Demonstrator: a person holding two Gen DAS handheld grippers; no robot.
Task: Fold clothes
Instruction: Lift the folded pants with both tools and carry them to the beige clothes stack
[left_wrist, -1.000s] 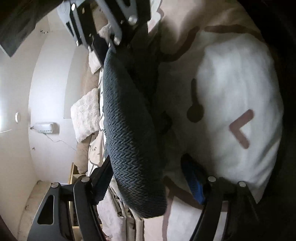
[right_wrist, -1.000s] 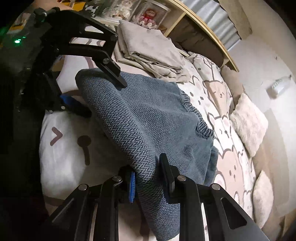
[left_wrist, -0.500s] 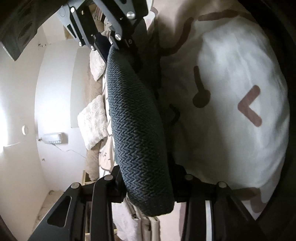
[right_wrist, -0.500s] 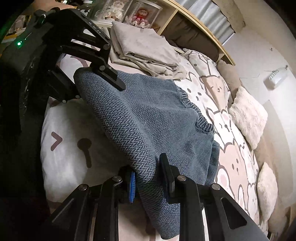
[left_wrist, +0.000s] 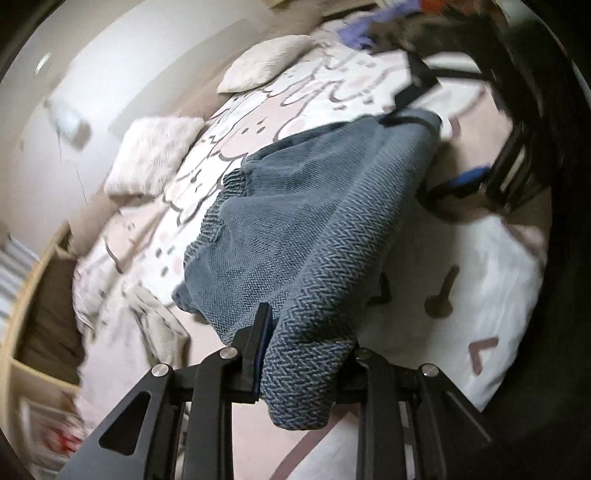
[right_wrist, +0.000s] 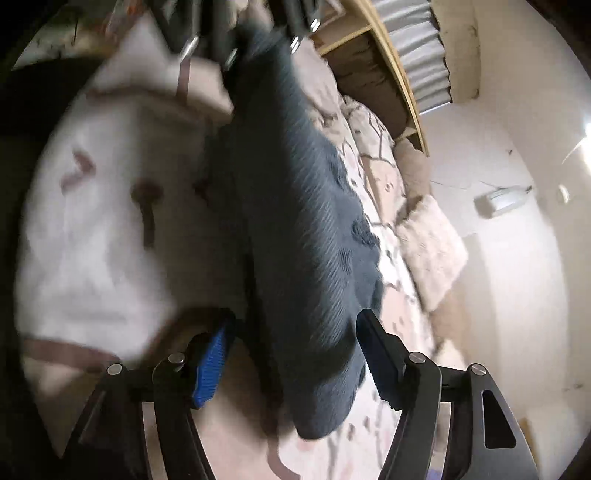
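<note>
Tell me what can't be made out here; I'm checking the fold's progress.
Left wrist view: right finger of the left gripper, covered by the blue garment.
Right wrist view: whether the garment touches the open right gripper; motion blur.
Both views: the garment's underside, hidden by its top layer.
Left wrist view: shelf contents, blurred and cut by the edge.

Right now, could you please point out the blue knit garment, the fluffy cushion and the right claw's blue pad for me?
blue knit garment (left_wrist: 317, 221): left wrist view, on its herringbone top face.
fluffy cushion (left_wrist: 151, 155): left wrist view, on its middle.
blue pad (right_wrist: 210, 363): right wrist view, on its ribbed face.
</note>
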